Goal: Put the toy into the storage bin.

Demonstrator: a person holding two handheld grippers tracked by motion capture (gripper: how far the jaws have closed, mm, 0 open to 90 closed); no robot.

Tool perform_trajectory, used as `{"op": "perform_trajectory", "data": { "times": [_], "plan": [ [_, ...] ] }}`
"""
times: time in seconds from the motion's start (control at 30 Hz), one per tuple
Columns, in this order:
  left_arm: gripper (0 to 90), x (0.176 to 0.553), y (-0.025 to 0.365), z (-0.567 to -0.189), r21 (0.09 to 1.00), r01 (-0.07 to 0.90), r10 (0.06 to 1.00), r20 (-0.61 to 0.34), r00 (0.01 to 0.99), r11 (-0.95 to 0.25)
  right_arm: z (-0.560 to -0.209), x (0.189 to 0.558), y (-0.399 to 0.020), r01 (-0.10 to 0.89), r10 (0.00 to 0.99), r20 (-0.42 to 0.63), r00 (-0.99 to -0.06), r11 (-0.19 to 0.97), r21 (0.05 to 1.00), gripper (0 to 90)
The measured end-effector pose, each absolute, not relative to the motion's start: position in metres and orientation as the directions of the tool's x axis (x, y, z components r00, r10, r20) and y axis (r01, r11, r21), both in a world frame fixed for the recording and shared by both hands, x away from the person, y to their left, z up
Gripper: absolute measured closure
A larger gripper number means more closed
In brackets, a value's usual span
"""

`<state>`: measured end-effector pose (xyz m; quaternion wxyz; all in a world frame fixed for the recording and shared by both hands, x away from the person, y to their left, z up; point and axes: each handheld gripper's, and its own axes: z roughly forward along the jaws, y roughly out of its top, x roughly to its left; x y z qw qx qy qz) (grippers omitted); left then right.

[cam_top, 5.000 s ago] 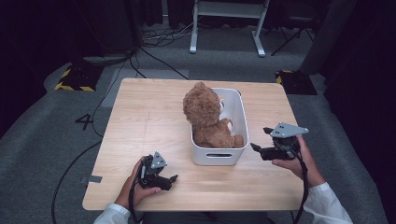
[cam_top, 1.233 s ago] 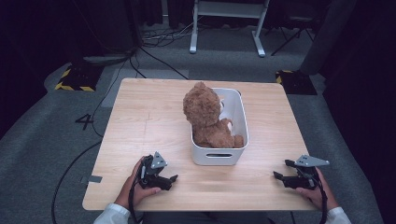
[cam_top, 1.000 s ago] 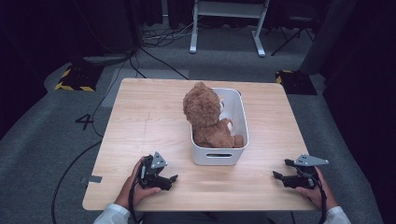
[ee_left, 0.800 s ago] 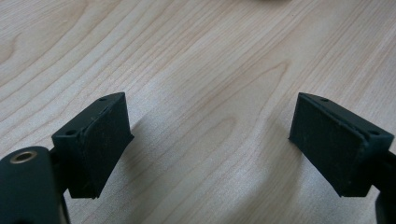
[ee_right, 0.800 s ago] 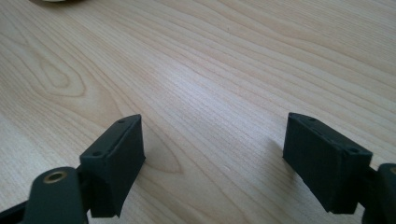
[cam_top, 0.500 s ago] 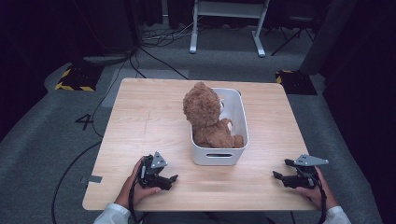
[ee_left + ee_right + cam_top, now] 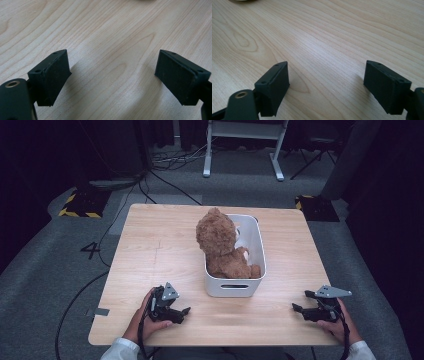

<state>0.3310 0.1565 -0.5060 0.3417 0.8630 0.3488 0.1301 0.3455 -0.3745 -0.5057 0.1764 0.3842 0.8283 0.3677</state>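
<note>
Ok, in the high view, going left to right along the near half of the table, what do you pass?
Left gripper, jaws open over bare wood → white bin with the brown teddy bear sitting in it → right gripper, jaws open, near the table's right edge.

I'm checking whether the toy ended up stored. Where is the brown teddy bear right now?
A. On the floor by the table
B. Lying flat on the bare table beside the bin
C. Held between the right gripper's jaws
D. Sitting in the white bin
D: the high view shows the teddy bear sitting inside the white bin, its head above the rim, while both grippers rest apart near the table's front edge.
</note>
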Motion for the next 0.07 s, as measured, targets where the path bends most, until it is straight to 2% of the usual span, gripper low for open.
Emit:
{"op": "perform_trajectory", "data": {
  "times": [0.07],
  "plan": [
    [12.4,0.3311,0.1564,-0.506,0.68,0.514,0.691,-0.014,0.722,-0.523,-0.5057,0.3455,-0.3745,0.507,0.766,-0.01,-0.643,0.434,0.745,20.1]
  ]
}}
